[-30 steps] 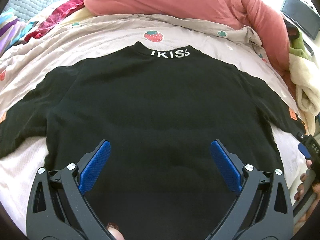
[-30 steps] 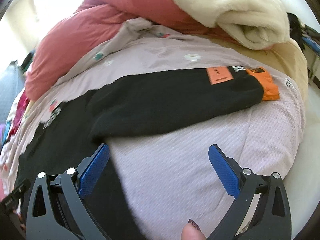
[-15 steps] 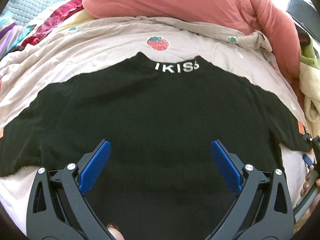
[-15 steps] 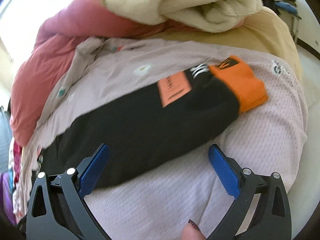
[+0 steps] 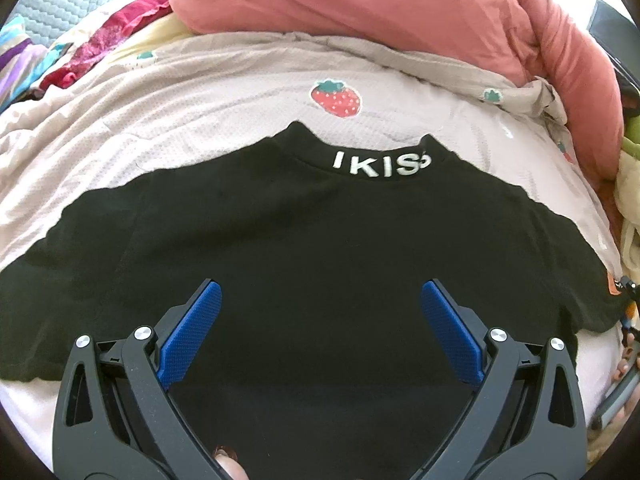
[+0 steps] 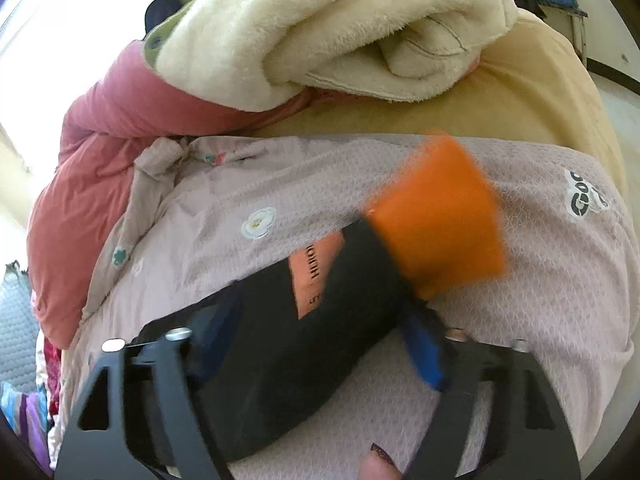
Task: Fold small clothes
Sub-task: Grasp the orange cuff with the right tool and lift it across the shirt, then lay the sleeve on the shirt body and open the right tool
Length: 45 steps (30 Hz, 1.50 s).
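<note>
A black shirt (image 5: 320,232) lies flat on the bed with its white-lettered collar (image 5: 380,166) at the far side. My left gripper (image 5: 320,292) hovers open over the shirt's body, nothing between its blue pads. In the right wrist view the shirt's black sleeve (image 6: 280,360) runs up to an orange cuff (image 6: 440,232) and bears an orange patch (image 6: 316,276). My right gripper (image 6: 320,316) straddles the sleeve just below the cuff. Its jaws are closing with the sleeve between them. The image is blurred, and the pads do not clearly press the cloth.
The pale pink bedcover (image 5: 200,112) with a strawberry print lies under the shirt. A red-pink duvet (image 5: 380,12) is heaped behind. A cream fleece blanket (image 6: 320,32) is piled beyond the cuff on a yellow sheet (image 6: 540,92). Colourful clothes (image 5: 100,40) lie at far left.
My right gripper slid along the sleeve toward the orange cuff, rolled, and its jaws narrowed around the sleeve. My left gripper shifted left over the shirt and stayed open.
</note>
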Motion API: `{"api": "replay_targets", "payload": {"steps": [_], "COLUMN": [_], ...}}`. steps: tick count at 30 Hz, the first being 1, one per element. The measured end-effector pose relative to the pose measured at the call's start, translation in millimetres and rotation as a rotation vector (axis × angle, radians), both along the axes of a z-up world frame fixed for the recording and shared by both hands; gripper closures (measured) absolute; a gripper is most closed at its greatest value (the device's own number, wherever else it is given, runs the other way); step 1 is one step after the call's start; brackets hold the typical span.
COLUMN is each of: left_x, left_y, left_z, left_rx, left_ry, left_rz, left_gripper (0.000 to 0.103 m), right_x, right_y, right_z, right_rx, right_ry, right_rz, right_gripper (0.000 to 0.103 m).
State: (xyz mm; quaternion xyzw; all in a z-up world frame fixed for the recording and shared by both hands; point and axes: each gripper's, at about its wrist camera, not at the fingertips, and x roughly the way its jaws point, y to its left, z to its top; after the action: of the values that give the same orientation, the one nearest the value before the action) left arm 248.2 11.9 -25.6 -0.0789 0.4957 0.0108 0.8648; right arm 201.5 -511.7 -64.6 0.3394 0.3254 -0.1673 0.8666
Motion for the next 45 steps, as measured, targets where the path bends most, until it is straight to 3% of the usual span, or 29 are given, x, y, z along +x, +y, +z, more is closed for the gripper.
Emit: {"api": "replay_targets", "payload": {"steps": [2, 5, 8, 17, 29, 37, 45], "left_x": [0.3, -2.9, -7.3, -20.1, -39.4, -47.2, -53.0], "left_y": [5.4, 13.8, 23.0, 39.8, 67.9, 94.6, 116.2], "left_z": [-5.9, -10.7, -9.8, 7.0, 27.5, 29.6, 23.2], "left_rx": [-0.018, -0.053, -0.093, -0.11, -0.194, -0.247, -0.433], "left_ry": [0.01, 0.015, 0.008, -0.027, -0.061, -0.06, -0.084], "left_rz": [0.009, 0.024, 0.039, 0.064, 0.089, 0.132, 0.141], "left_gripper": [0.009, 0.009, 0.009, 0.009, 0.009, 0.009, 0.009], "right_x": [3.6, 2.1, -0.8, 3.5, 18.6, 24.6, 21.9], "right_y": [-1.7, 2.0, 14.6, 87.7, 207.4, 297.5, 379.8], "right_z": [0.0, 7.5, 23.6, 89.8, 129.6, 123.0, 91.4], "right_rx": [-0.012, -0.042, -0.068, -0.159, -0.21, -0.262, -0.354], "right_ry": [-0.003, -0.033, -0.083, -0.265, -0.337, -0.326, -0.289], "right_rz": [0.009, 0.025, 0.073, 0.299, 0.586, 0.751, 0.934], "right_gripper": [0.072, 0.089, 0.094, 0.096, 0.096, 0.096, 0.096]}}
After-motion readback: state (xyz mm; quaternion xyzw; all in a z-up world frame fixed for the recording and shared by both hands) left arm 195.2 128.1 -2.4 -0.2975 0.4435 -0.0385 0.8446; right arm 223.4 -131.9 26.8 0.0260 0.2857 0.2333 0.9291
